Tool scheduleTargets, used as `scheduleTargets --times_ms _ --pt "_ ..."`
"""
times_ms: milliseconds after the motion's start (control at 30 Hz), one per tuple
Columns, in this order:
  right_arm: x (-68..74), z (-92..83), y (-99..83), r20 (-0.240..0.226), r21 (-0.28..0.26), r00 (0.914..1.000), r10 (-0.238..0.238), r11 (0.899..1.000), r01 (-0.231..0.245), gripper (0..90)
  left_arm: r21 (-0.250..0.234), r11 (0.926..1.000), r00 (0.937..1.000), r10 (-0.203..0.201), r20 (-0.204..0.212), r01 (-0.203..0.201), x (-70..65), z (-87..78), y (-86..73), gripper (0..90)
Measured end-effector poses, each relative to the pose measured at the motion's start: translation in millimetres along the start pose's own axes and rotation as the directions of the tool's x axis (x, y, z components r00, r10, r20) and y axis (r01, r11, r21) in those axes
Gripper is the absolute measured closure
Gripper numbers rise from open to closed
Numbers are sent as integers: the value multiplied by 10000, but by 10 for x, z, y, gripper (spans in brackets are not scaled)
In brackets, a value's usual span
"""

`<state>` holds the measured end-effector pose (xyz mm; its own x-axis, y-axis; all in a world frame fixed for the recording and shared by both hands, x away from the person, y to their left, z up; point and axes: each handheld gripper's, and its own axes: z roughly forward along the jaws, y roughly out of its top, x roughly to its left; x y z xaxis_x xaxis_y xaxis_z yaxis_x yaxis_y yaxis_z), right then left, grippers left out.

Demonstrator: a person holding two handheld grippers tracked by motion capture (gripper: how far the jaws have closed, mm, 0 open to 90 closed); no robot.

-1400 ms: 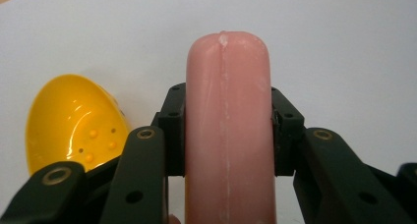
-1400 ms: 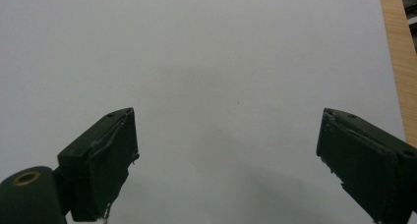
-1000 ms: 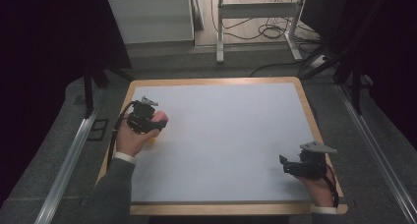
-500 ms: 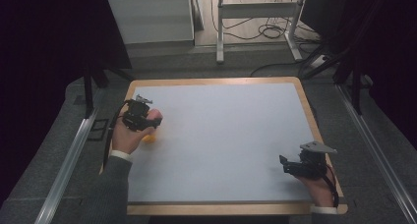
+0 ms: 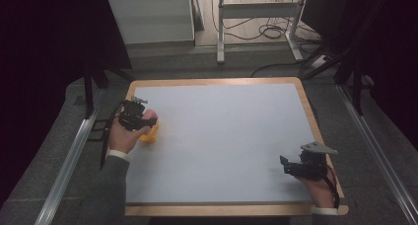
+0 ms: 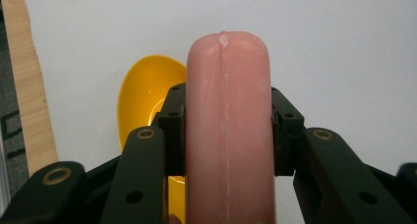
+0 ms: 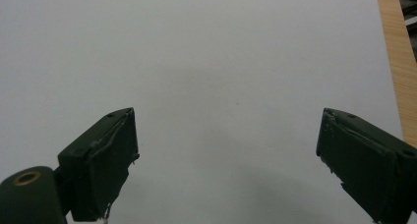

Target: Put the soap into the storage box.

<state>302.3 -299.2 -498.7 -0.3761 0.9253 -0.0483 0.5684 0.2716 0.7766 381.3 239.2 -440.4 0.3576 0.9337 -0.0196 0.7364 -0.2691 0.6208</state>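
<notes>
Bowl (image 6: 142,94) (yellow) under gripped sausage (image 6: 228,126)

The high view looked forward and down from above the person's side, taking in the whole white-topped table with its pale wooden rim (image 5: 315,131). The left gripper view sat super close, looking along its black jaws at a smooth pink sausage-shaped cylinder (image 6: 228,130) over a yellow plastic bowl (image 6: 142,94). The right gripper view hovered low over bare tabletop. All three shared that white surface.
</notes>
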Motion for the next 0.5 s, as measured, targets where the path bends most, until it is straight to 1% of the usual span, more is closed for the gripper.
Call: scheduleTargets --times_ms 233,400,500 --pt "1 4 -1 -1 22 10000 -23 10000 23 84 155 9996 9997 -237 -67 238 85 66 -44 600" --pt "-4 6 -4 -1 26 10000 11 10000 -11 84 164 9990 9991 -413 -134 415 133 101 -56 600" --pt "-8 4 -4 12 15 10000 14 10000 -14 84 287 9987 9989 -424 -219 430 147 135 -62 601"
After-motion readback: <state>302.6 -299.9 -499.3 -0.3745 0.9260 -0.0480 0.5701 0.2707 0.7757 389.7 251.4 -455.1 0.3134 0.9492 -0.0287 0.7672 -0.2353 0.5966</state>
